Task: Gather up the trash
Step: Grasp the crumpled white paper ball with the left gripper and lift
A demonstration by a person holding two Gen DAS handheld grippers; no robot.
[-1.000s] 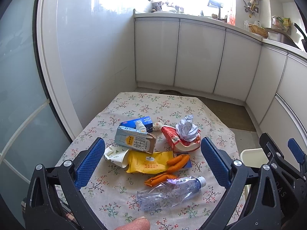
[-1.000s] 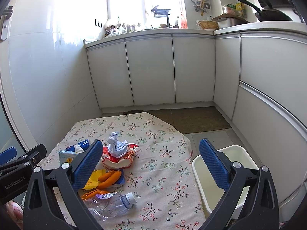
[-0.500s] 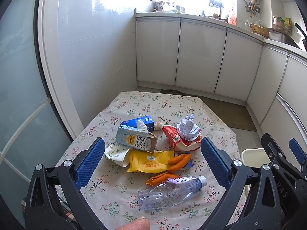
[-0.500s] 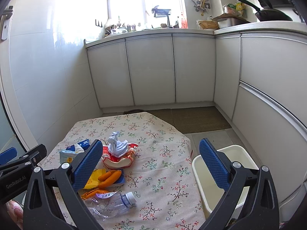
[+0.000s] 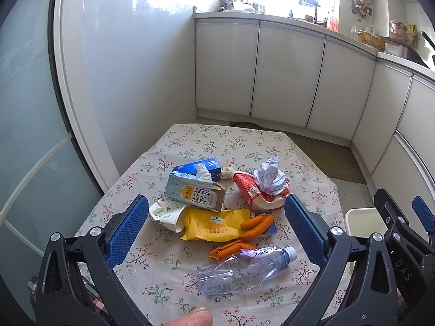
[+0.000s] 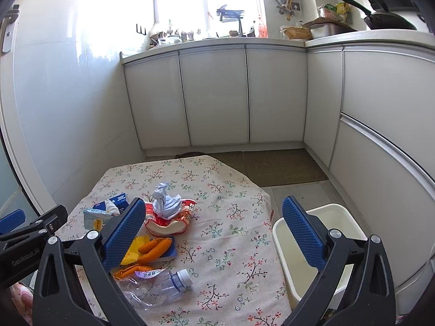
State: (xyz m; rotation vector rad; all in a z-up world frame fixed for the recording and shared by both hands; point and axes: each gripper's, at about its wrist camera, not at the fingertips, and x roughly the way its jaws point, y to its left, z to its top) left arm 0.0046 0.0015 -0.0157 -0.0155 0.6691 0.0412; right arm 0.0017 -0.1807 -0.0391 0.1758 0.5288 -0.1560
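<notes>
Your far half of the table point(image 5: 239, 141) is bare cloth; trash pile point(image 5: 217, 203) crowds the near-left, crushed bottle point(image 5: 244, 271) nearest. White bin point(image 6: 326, 233) opening right of table unobstructed.

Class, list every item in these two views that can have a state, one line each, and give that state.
Left tongs: open, empty.
Right tongs: open, empty.
Plastic bottle: crushed, capped, lying down.
Milk carton: torn open, on its side.
Paper cup: squashed, tipped over.
White bin: upright, looks empty.
Cabinet doors: shut.
</notes>
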